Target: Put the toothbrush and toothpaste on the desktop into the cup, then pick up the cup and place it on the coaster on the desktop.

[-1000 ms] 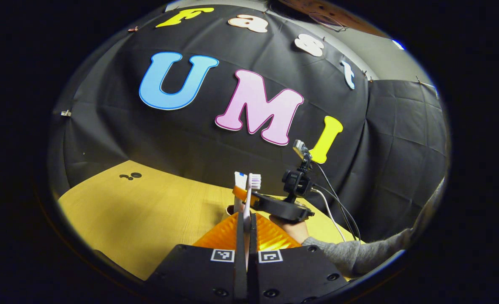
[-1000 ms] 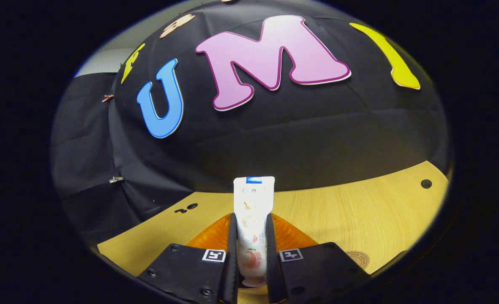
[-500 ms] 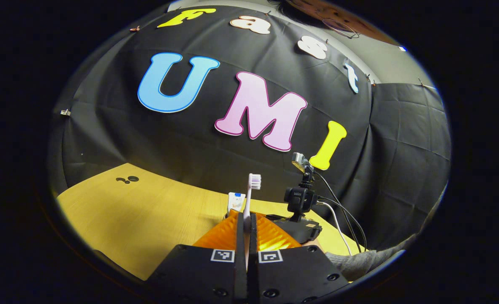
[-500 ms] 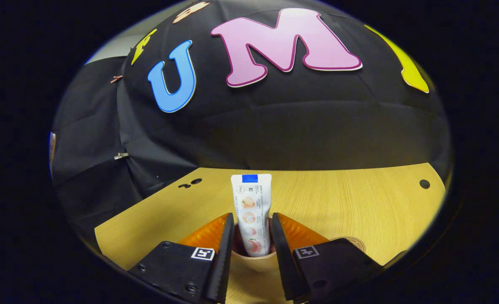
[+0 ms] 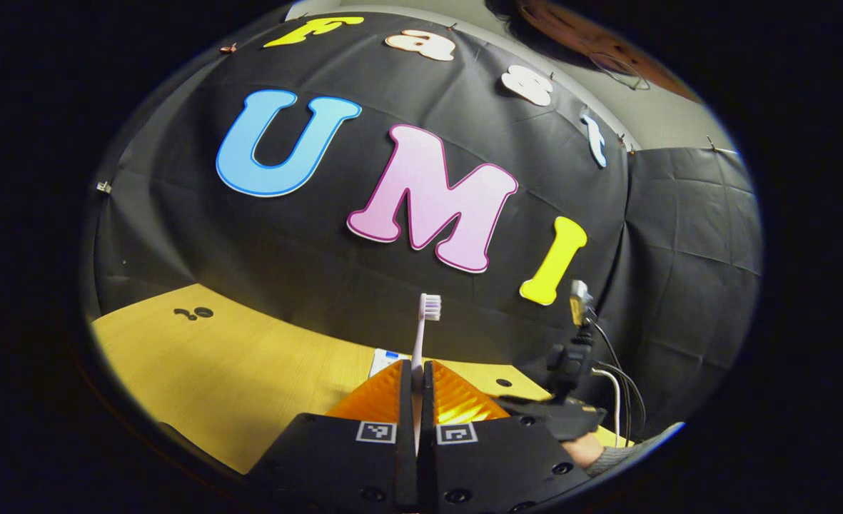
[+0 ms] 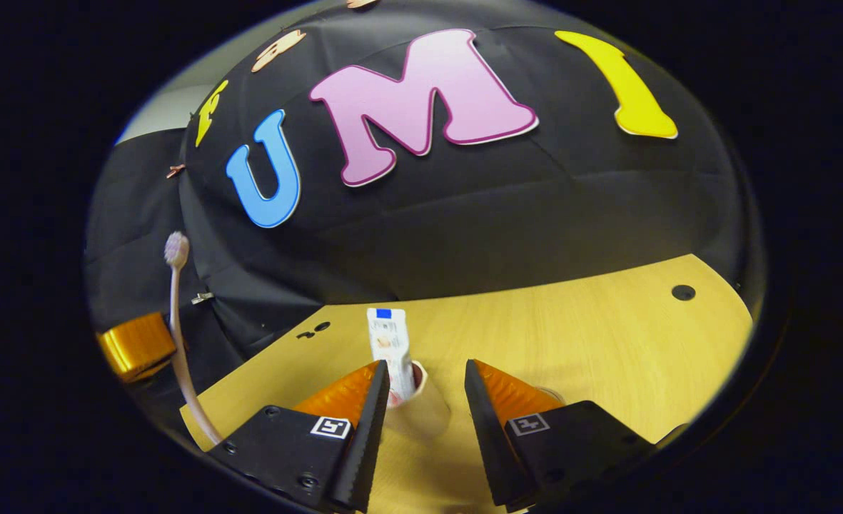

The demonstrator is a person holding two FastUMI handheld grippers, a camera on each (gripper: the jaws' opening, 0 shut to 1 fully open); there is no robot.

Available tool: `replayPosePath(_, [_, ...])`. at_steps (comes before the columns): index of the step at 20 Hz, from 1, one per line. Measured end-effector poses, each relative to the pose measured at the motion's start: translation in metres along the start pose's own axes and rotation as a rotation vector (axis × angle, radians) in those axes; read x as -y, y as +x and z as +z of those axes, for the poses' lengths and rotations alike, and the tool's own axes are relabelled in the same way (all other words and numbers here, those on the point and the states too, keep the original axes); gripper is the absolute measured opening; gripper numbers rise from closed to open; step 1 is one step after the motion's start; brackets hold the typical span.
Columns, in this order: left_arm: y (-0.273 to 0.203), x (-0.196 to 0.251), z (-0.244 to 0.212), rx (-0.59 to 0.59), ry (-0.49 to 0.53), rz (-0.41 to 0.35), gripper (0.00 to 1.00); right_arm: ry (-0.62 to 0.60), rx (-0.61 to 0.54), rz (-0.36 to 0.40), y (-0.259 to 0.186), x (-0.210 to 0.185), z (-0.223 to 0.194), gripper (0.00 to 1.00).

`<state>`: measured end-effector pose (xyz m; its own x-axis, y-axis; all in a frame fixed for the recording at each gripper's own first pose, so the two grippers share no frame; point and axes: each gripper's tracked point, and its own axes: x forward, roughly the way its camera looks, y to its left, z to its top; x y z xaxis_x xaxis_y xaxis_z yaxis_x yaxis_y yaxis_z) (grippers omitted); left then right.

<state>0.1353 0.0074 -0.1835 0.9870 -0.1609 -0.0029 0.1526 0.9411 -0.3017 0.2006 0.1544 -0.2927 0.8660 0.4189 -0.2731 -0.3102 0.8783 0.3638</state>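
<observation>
My left gripper (image 5: pixel 415 368) is shut on a pale pink toothbrush (image 5: pixel 421 335) held upright, bristles on top. In the right gripper view the toothbrush (image 6: pixel 178 335) rises at the far left beside an orange finger (image 6: pixel 135 346) of the left gripper. My right gripper (image 6: pixel 421 375) is open just behind a beige cup (image 6: pixel 421 417), which shows between its fingers. A white toothpaste tube (image 6: pixel 389 346) stands in the cup, leaning on the rim by the left finger, touched by neither finger. Its top (image 5: pixel 382 360) peeks out left of my left fingers.
The wooden desktop (image 6: pixel 592 335) stretches right, with a round hole (image 6: pixel 683 292) near its far edge. A faint ring, perhaps the coaster (image 6: pixel 555 393), shows behind my right finger. The right gripper's body (image 5: pixel 571 421) and the hand holding it (image 5: pixel 582 450) sit at lower right.
My right gripper opened and let go of the toothpaste, which now stands in the cup, then drew back from it. My left gripper kept hold of the toothbrush.
</observation>
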Motion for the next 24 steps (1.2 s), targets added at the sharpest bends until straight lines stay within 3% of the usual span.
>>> replayPosePath(11, [0.082, -0.007, 0.035, 0.169, -0.053, 0.027, 0.06, 0.179, -0.148, -0.06, -0.068, 0.025, -0.088, 0.65])
replayPosePath(20, [0.139, -0.018, -0.016, 0.156, 0.012, 0.073, 0.06, 0.219, -0.177, -0.067, -0.088, 0.045, -0.107, 0.64])
replayPosePath(24, [0.149, -0.036, -0.04, 0.131, 0.08, 0.148, 0.06, 0.235, -0.18, -0.068, -0.092, 0.055, -0.106, 0.64])
